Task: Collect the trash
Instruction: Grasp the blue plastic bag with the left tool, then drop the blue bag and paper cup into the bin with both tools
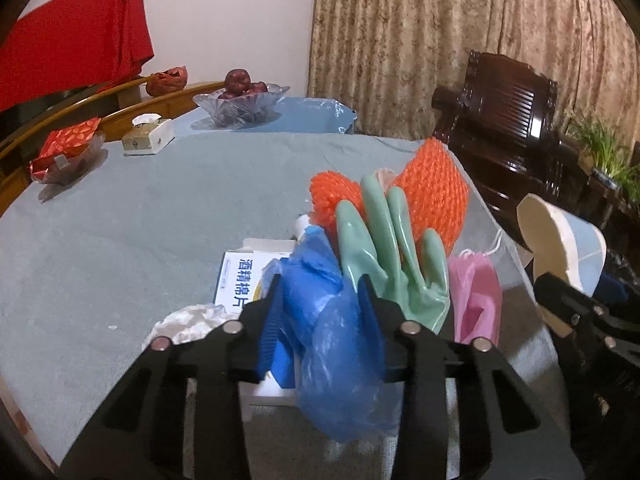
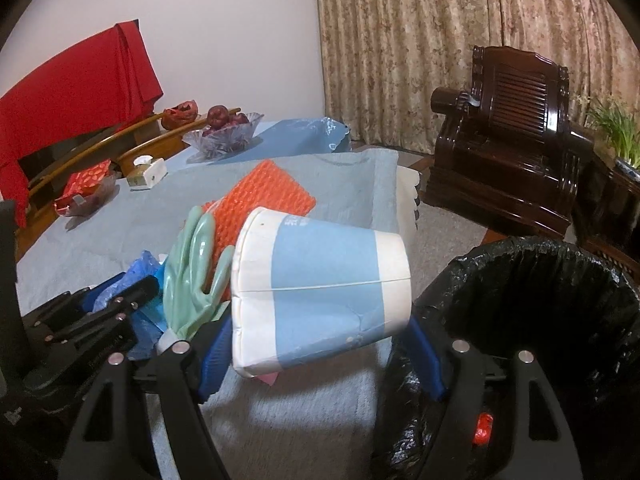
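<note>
From the left wrist camera, the left hand-held gripper (image 1: 320, 300) has its jaws drawn narrow around a crumpled blue plastic bag (image 1: 324, 320); the blue ribbed pads press the film from both sides, so the bag is held. The bag runs lengthwise along the fingers, one bunched end rising ahead of the tips and the looser end hanging down toward the camera. Just right of the bag a green rubber glove (image 1: 396, 252) lies on the counter (image 1: 120, 240), its fingers pointing away from the camera and its cuff close to the right finger. Beyond the glove sits a sheet of orange bubble wrap (image 1: 436, 192). Under and to the left of the bag is a white box with blue Chinese print (image 1: 240, 280), and a pink paper bag (image 1: 476, 300) lies to the right of the glove. At the far right edge the paper cup (image 1: 560, 240) shows in the other gripper.

From the right wrist camera, the right hand-held gripper (image 2: 320, 344) stands wide and grips a large white and light-blue paper cup (image 2: 320, 288) across its body, a blue pad on each side. The cup lies on its side, long axis crosswise to the fingers, its squashed end to the left. It hangs over the counter's edge (image 2: 380, 184), just left of a bin lined with a black bag (image 2: 540, 280). The glove (image 2: 192, 264), bubble wrap (image 2: 272, 188) and left hand-held gripper (image 2: 132, 292) lie to the left.
</note>
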Motion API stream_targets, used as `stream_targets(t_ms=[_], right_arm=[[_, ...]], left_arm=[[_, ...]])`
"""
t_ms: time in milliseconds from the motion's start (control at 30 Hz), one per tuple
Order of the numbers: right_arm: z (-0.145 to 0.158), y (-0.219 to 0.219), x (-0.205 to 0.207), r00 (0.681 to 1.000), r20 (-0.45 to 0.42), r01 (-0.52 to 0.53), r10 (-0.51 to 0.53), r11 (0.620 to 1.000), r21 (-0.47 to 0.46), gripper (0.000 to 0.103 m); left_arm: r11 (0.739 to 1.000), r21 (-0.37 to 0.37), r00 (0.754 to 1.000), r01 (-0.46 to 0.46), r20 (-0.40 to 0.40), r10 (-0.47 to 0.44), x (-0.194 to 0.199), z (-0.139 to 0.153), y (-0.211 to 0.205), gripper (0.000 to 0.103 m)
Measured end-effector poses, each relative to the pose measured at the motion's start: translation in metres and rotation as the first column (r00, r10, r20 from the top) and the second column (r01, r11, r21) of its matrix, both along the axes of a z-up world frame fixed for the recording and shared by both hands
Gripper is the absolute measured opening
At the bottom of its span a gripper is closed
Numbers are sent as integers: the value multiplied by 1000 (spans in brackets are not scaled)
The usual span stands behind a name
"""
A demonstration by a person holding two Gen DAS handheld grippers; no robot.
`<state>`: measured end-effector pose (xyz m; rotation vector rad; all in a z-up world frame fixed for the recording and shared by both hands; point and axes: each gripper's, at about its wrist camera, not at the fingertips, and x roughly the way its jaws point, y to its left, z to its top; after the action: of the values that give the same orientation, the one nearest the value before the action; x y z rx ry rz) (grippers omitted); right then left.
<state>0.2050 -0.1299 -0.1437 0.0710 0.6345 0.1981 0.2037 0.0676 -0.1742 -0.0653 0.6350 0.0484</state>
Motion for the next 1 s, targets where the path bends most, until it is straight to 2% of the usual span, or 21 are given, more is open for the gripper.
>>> stream_targets(t_ms=[233,400,633,767,1000], right_arm=[[8,4,-6,1000,22,-7,7,1000,1,74],[15,1,-12,999,36,-8,8,1000,8,74],[22,-3,-21,999,49,-5,4,1000,11,74],[30,-15,-30,998,67,15,-16,1000,15,74],[41,-51,-47,992,83,89,-90,996,23,74]], left_arm=[[1000,-11,997,-19,71,19,-19,24,4,23],[1000,2,992,2,123,-2,-34,41,-3,23],[1000,-13,992,17,125,-15,-46,46,-7,22],[998,-18,985,64,162,-60,-58,59,-22,22],[981,-16,957,191,228,-182,-76,75,-63,22]])
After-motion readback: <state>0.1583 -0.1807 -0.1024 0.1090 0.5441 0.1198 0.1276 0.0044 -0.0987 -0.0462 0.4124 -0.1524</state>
